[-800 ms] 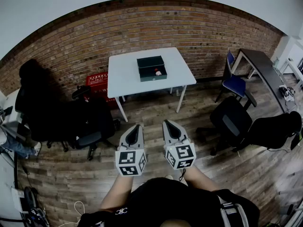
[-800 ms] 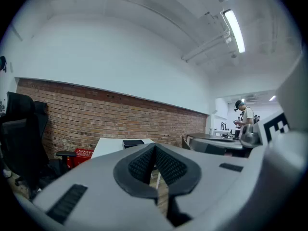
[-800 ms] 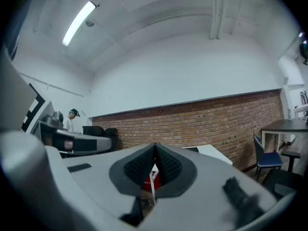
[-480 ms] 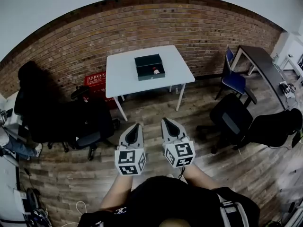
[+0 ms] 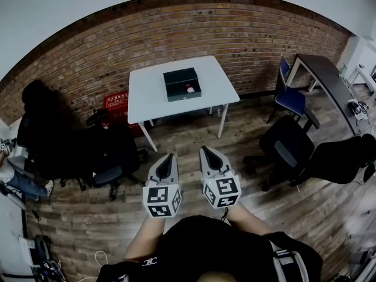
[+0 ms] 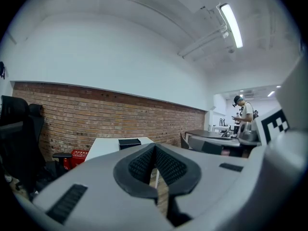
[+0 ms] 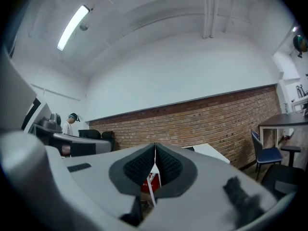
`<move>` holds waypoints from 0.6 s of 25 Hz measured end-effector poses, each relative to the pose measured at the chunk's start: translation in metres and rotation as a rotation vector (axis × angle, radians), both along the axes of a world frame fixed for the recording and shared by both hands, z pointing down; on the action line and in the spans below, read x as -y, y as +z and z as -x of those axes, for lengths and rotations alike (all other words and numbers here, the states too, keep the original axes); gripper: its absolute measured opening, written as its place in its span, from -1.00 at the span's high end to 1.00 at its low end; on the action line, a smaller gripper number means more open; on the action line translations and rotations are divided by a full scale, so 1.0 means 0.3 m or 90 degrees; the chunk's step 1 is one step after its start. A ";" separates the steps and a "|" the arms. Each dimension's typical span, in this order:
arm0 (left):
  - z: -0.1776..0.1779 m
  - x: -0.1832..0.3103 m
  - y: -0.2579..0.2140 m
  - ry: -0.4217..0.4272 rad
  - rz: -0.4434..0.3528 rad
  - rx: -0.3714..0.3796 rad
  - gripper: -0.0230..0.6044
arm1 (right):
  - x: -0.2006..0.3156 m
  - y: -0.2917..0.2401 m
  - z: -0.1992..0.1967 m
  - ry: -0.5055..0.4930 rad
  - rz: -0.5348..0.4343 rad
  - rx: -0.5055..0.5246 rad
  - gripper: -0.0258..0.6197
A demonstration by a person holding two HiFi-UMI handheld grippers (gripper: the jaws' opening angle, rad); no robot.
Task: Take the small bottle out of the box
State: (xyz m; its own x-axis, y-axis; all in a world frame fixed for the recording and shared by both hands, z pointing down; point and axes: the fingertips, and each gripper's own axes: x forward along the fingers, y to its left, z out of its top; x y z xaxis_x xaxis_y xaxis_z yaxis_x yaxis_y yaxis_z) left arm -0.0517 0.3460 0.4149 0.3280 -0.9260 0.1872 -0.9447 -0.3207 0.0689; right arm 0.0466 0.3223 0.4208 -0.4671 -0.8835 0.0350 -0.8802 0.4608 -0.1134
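Observation:
A dark open box (image 5: 181, 84) sits on the white table (image 5: 147, 96) by the brick wall, several steps ahead. Inside it, at its right side, lies the small bottle (image 5: 190, 89) with a red part. Both grippers are held side by side close to the person's body, far short of the table. My left gripper (image 5: 169, 157) is shut, its ridged pads (image 6: 142, 164) together with nothing between them; the box (image 6: 129, 142) shows beyond them on the table (image 6: 107, 147). My right gripper (image 5: 207, 151) is shut and empty too, pads (image 7: 168, 164) touching.
Black office chairs (image 5: 111, 151) stand left of the path and further chairs (image 5: 288, 151) to the right. A red crate (image 5: 117, 102) sits under the table's left end. A blue chair (image 5: 291, 101) and a dark desk (image 5: 326, 87) are at the right. A person (image 6: 244, 113) stands far off.
The head view has swung slightly, so the table and box now sit a little further left. Both grippers keep their place and stay shut.

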 end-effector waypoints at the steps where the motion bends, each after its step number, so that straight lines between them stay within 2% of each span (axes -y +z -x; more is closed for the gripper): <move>1: -0.014 0.007 -0.001 0.000 -0.001 0.001 0.90 | 0.004 0.004 -0.012 -0.002 0.001 0.000 0.83; 15: -0.243 0.061 0.058 -0.005 0.011 0.012 0.90 | 0.062 0.062 -0.243 -0.015 0.009 -0.004 0.83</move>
State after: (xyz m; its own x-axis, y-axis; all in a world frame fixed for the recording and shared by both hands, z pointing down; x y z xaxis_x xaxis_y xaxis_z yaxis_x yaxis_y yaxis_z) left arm 0.0213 0.3277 0.4322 0.3176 -0.9249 0.2089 -0.9481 -0.3129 0.0560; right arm 0.1196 0.3037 0.4393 -0.4881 -0.8713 0.0509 -0.8695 0.4803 -0.1149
